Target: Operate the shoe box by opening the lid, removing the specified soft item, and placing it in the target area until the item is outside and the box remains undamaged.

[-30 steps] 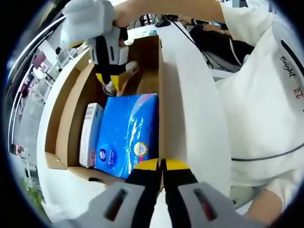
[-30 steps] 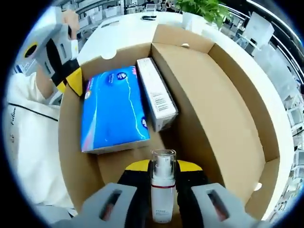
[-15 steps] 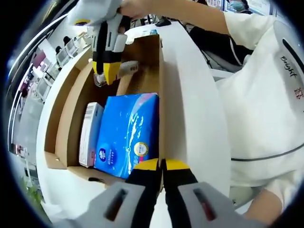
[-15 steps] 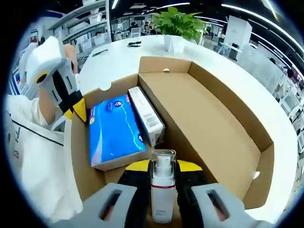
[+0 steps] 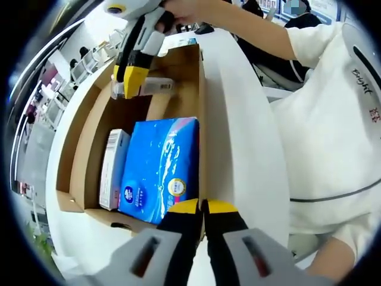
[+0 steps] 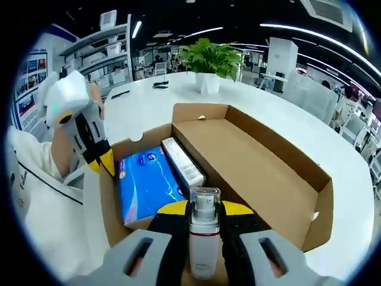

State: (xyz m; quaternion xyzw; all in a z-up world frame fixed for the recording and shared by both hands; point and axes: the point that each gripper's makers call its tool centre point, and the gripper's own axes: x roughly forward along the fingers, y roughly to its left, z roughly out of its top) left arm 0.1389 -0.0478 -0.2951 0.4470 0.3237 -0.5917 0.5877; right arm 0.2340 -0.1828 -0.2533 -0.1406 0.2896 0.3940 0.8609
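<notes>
1 spray bottle [image 6: 203, 238] | clamped in right tool [image 6: 204, 210] | above shoe box [image 6: 262, 173]

potted plant [image 6: 209, 61], white round table [image 6: 280, 128]

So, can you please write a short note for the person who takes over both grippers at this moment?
Right gripper: shut on small white pump bottle with clear cap, held above the box.
Left gripper: shut, empty, at the near edge of the open brown cardboard shoe box.
In box: blue soft tissue pack, narrow white carton.
Done: lid open.
Left: put the bottle in the target area.
</notes>
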